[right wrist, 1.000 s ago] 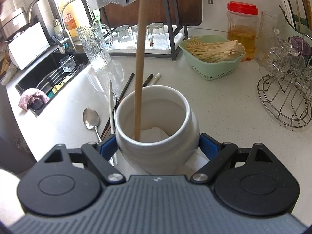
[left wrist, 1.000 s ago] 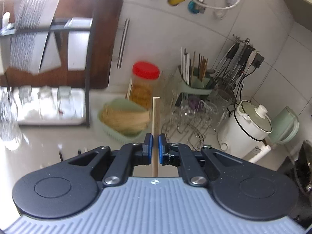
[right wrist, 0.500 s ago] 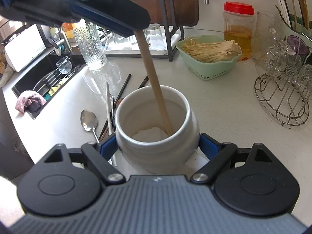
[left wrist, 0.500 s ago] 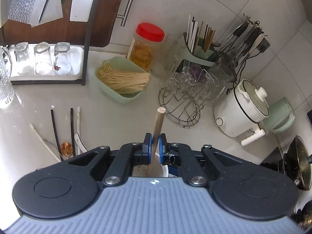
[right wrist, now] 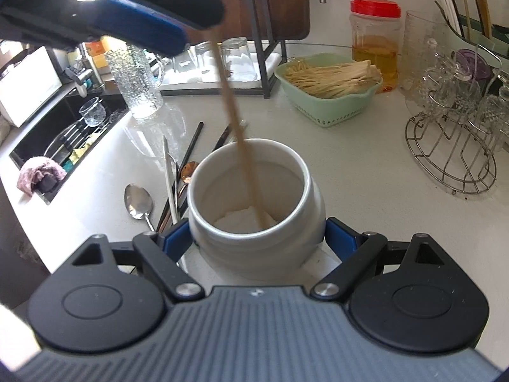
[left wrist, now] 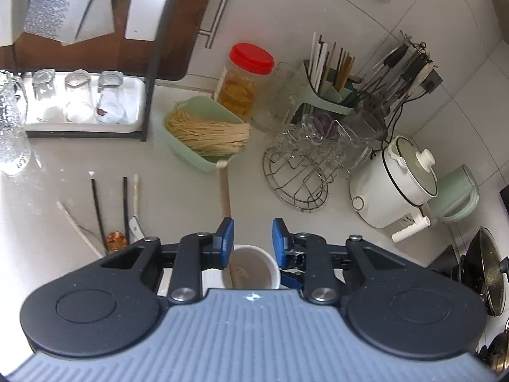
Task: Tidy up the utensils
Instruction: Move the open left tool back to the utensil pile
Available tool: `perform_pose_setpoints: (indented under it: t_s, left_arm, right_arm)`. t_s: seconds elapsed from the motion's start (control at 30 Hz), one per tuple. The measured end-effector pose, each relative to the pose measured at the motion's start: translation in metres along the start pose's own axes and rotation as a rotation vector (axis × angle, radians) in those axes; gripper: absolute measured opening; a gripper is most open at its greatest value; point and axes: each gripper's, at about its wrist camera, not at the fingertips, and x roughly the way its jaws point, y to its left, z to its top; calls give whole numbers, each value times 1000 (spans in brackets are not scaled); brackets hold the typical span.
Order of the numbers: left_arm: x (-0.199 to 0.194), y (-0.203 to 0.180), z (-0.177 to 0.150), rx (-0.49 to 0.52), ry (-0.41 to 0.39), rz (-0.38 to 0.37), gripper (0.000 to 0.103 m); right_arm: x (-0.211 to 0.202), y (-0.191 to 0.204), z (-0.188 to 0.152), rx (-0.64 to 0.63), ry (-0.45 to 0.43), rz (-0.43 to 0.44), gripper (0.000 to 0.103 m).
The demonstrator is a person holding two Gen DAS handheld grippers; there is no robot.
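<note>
Counter (right wrist: pixel 366 172), L to R: 1 spoon (right wrist: pixel 137 202), 2 black chopsticks (left wrist: pixel 96 205), 1 pot (right wrist: pixel 254 210). L gripper (left wrist: pixel 251 238) jaws opening, 1 wooden stick (right wrist: pixel 241 146) loose between them, leaning in pot. R gripper (right wrist: pixel 257 238) clamped on pot.

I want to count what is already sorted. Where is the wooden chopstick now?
The wooden chopstick stands tilted inside the white ceramic jar, lower end at its bottom. The jar sits on the counter, right of the loose spoon.
</note>
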Motion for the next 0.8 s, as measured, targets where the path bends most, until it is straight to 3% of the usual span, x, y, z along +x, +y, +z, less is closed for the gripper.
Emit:
perform_pose_setpoints:
  t_s: [0.37,0.8]
  left_arm:
    - [-30,15,-5,-17,-44,47,47]
    - [-45,67,-32,-115,-74,137,48]
  right_arm:
    - [1,2,1,51,4,-44,91]
    - [3,5,4,85,16,-83,91]
